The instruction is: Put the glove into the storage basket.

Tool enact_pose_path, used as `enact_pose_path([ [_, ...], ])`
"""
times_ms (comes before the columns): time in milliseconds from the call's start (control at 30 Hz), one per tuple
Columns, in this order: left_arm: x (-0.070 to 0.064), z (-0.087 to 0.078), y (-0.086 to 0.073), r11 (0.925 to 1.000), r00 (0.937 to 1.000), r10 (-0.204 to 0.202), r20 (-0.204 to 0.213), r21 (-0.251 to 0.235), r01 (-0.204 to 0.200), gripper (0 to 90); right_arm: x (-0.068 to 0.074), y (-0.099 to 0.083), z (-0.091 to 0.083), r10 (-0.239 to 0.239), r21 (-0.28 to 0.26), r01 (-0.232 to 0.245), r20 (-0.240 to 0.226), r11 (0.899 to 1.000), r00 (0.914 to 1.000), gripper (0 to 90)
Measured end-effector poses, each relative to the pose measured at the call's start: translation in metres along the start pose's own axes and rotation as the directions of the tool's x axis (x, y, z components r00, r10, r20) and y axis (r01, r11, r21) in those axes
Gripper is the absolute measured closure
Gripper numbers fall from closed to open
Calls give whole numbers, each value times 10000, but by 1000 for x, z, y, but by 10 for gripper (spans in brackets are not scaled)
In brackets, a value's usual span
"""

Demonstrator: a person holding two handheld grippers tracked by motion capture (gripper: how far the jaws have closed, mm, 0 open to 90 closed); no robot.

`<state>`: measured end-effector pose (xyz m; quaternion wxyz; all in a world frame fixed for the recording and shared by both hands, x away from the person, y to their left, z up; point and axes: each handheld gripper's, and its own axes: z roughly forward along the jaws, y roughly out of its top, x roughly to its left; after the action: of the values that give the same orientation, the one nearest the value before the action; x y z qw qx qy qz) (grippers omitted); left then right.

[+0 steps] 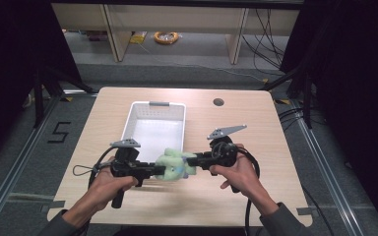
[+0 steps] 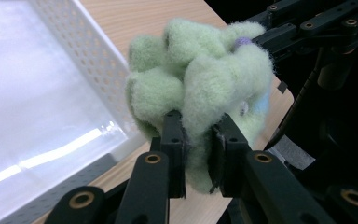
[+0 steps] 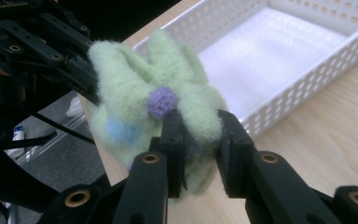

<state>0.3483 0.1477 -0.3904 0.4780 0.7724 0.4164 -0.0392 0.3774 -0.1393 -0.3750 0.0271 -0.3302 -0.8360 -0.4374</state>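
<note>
- While both grippers hold it, the green plush toy (image 1: 174, 164) hangs in the air just off the near end of the white basket (image 1: 138, 105), above the wooden table (image 1: 256, 132).
- Left gripper (image 1: 158, 170): jaws closed tight on a fold of the toy's fleece; the left gripper view shows the fabric pinched between both pads (image 2: 175, 140).
- Right gripper (image 1: 191, 160): jaws likewise clamped on the opposite side of the toy, just below a small purple knob (image 3: 162, 101) on the fleece.
- Key relation: the toy spans the gap between the two grippers, its long axis running left to right, and the basket opening lies straight ahead of it, away from the person. Both hands appear equally near the basket, so a forward carry looks to be the next move required.
- A pale blue patch (image 3: 119, 128) marks the toy.
- Markings: a black "5" (image 1: 59, 132) is taped on the floor at the left. No brand or label is readable on the toy or basket.
</note>
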Motion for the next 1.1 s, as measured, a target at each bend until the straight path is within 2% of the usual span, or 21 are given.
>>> enact_pose_path([
  [100,13,-7,2,9998,9996,-207,-214,13,207,767,-1,13,14,-92,117,93,-63,9999,9999,752],
  [200,20,-9,3,9994,9987,-333,-384,25,335,767,-2,19,20,-96,199,97,-55,9998,9999,752],
  [300,36,-12,8,9980,9972,-588,-469,214,598,766,-5,30,35,-18,313,18,-16,9995,10000,752],
  [433,46,-13,11,9974,9952,-669,-714,209,685,766,-7,38,46,90,432,-90,18,9990,10000,752],
  [500,54,-13,12,9961,9946,-812,-646,296,833,766,-11,43,53,93,485,-94,21,9988,10000,752],
  [533,59,-13,12,9948,9924,-949,-789,294,975,766,-13,46,61,257,568,-258,34,9980,9997,752],
  [567,63,-12,12,9934,9911,-1063,-801,335,1093,766,-13,46,61,257,568,-258,34,9980,9997,752],
  [600,67,-11,12,9932,9919,-1021,-761,483,1060,766,-14,47,65,393,652,-390,-22,9971,9992,752],
  [700,76,-9,11,9920,9900,-1043,-952,616,1104,766,-19,50,77,335,787,-341,88,9963,9994,752],
  [767,82,-8,11,9903,9877,-1183,-1021,608,1249,766,-23,51,88,601,894,-600,21,9942,9982,752],
  [833,88,-8,11,9886,9863,-1258,-1068,689,1335,766,-24,52,90,691,929,-696,81,9932,9976,752],
  [933,95,-7,10,9866,9846,-1331,-1132,796,1425,765,-28,53,99,625,981,-633,112,9932,9980,752],
  [1000,102,-5,8,9834,9808,-1525,-1213,804,1628,764,-30,53,108,741,1094,-747,97,9912,9972,752],
  [1067,104,-3,7,9828,9795,-1535,-1302,831,1651,764,-30,53,113,1031,1313,-1055,251,9857,9944,751],
  [1100,106,-2,6,9824,9775,-1563,-1417,801,1687,764,-32,53,116,960,1299,-990,286,9866,9950,751],
])
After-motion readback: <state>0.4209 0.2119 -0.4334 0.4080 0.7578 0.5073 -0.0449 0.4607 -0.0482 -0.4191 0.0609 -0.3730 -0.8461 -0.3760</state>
